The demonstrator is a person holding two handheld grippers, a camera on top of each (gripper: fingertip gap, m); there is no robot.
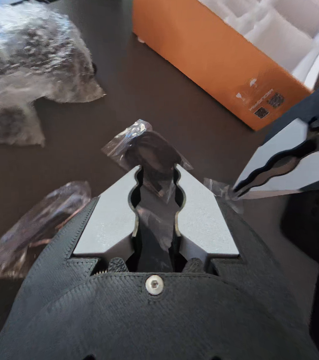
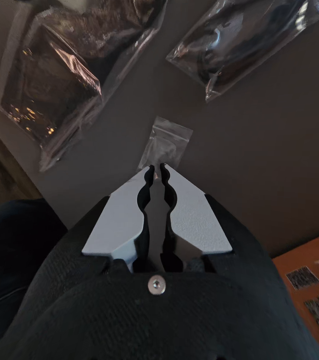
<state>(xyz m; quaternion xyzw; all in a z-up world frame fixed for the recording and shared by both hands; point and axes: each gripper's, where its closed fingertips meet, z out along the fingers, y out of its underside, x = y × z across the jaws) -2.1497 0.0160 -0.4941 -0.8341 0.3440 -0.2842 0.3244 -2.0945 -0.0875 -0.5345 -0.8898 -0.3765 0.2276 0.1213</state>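
Centrally, left gripper (image 1: 157,171) clamps a dark-filled clear bag (image 1: 150,148); right gripper (image 2: 157,165) pinches a small clear packet (image 2: 164,144), orange box (image 1: 203,48) upper right

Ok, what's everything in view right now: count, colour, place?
orange box: one, orange with white dividers, upper right of left wrist view.
large clear bags: at least two, dark contents, left side of left wrist view.
black-part bag: one, clear, between the fingers of the left gripper.
small clear bag: one, pinched at the tips of the right gripper.
table: one, dark, under everything.
left gripper: one, black and grey.
right gripper: one, black and grey.
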